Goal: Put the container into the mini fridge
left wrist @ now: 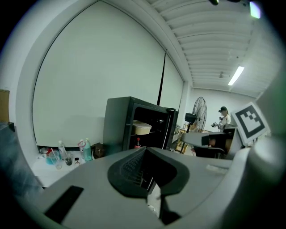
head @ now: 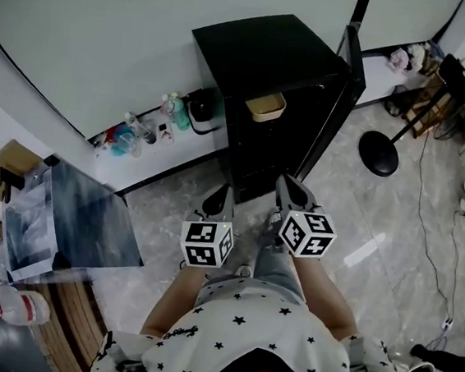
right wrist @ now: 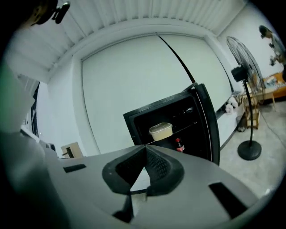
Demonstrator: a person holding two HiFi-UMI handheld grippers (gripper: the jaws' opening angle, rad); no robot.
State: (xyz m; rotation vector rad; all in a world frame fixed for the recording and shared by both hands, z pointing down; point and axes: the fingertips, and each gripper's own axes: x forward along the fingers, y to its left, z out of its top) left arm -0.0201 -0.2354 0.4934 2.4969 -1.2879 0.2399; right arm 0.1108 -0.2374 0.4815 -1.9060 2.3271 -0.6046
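Sitting in mini fridge (head: pixel 263 52): container (head: pixel 266 106) | red-labelled bottle (right wrist: pixel 179 145) below | print unreadable

No legible text or labels

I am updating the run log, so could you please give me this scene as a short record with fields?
mini fridge: black, standing on the floor against the wall
door: open
container: on the upper shelf inside the mini fridge
bottle: inside, on the level below the container
left gripper: jaws together, empty, short of the fridge
right gripper: jaws together, empty, short of the fridge
task state: container appears placed; door not yet closed
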